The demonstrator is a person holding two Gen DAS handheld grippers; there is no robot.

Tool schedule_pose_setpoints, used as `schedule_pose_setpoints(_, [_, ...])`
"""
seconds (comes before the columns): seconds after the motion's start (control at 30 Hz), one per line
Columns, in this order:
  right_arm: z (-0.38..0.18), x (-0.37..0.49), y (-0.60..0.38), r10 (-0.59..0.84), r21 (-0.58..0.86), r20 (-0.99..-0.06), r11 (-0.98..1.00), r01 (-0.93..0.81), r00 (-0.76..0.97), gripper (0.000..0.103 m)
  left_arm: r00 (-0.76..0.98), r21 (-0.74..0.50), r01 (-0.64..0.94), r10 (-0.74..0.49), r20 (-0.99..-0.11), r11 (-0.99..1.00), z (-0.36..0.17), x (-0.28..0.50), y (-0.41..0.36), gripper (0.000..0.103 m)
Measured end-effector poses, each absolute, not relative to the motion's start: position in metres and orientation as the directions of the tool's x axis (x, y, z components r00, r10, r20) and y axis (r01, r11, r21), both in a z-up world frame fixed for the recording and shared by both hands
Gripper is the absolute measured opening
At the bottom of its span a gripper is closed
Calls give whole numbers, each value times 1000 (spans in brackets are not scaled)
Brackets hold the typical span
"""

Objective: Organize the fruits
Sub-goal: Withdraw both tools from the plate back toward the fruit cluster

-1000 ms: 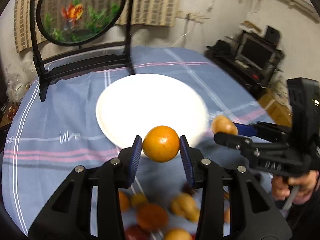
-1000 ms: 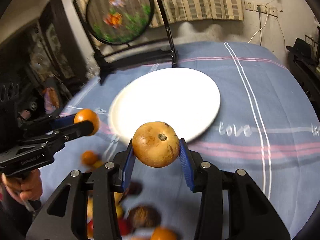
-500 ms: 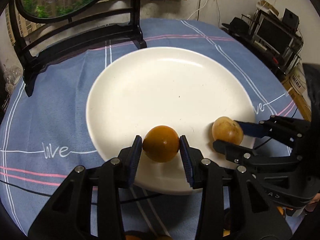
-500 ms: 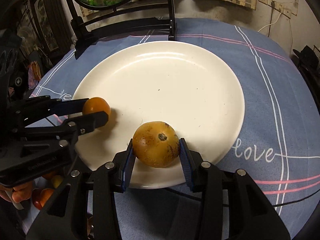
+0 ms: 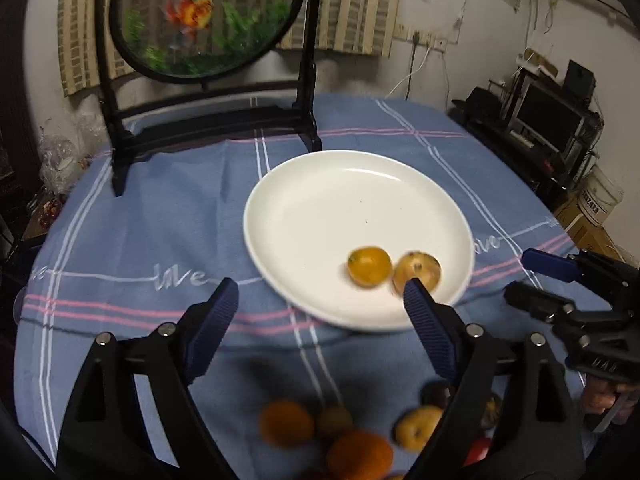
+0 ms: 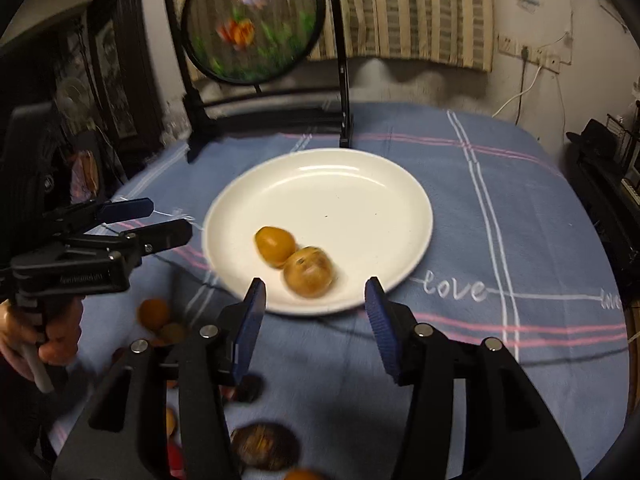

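Note:
A white plate [image 5: 360, 200] [image 6: 340, 184] sits mid-table on the blue cloth. On its near part an orange fruit [image 5: 369, 267] [image 6: 275, 246] and a brownish-yellow fruit [image 5: 417, 272] [image 6: 309, 271] lie touching each other. My left gripper [image 5: 320, 296] [image 6: 168, 218] hangs back from the plate's near rim, its jaws opening wide with nothing between them. My right gripper [image 6: 315, 292] [image 5: 520, 274] is also opening and holds nothing; the brownish fruit lies just beyond its fingertips. Several loose fruits [image 5: 356, 452] [image 6: 154, 314] lie blurred on the cloth below both grippers.
A round goldfish screen [image 5: 208, 20] on a black stand rises at the table's back edge. A monitor and shelves [image 5: 552, 120] stand off to the right. A hand [image 6: 40, 344] grips the left tool's handle. A dark fruit [image 6: 264, 446] lies close under the right gripper.
Both grippers let go of their fruits onto the plate, spread their jaws and drew back toward the near edge. The two fruits now rest side by side.

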State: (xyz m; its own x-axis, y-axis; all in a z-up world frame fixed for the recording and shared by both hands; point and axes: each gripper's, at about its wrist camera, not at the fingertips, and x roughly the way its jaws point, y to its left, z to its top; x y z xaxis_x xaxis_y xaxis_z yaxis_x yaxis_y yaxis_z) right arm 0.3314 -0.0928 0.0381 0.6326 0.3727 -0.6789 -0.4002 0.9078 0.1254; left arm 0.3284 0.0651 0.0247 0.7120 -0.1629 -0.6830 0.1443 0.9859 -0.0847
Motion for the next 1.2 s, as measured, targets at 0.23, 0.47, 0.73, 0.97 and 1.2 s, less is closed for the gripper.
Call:
schedule_pose_setpoints(0.23, [23, 221, -131, 353, 93, -640, 917, -388, 682, 52, 759, -99, 183, -205, -618, 978, 20, 206, 71, 93])
schedule_pose_setpoints(0.47, [-17, 166, -150, 331, 76, -708, 914, -399, 624, 53, 741, -106, 232, -246, -625, 967, -22, 122, 66, 95])
schedule_pose_setpoints(0.73, [-32, 173, -143, 290, 26, -751, 911, -412, 593, 52, 725, -47, 205, -184, -663, 978, -49, 108, 57, 95])
schedule_pose_setpoints(0.97, [-44, 198, -137, 256, 6, -804, 906, -424, 537, 52, 732, -42, 188, -168, -661, 981, -49, 108, 60, 95])
schedule_pose_setpoints(1.2, [-45, 205, -130, 252, -11, -805, 898, -439, 536, 52, 724, -54, 195, -181, -665, 979, -50, 108, 61, 95])
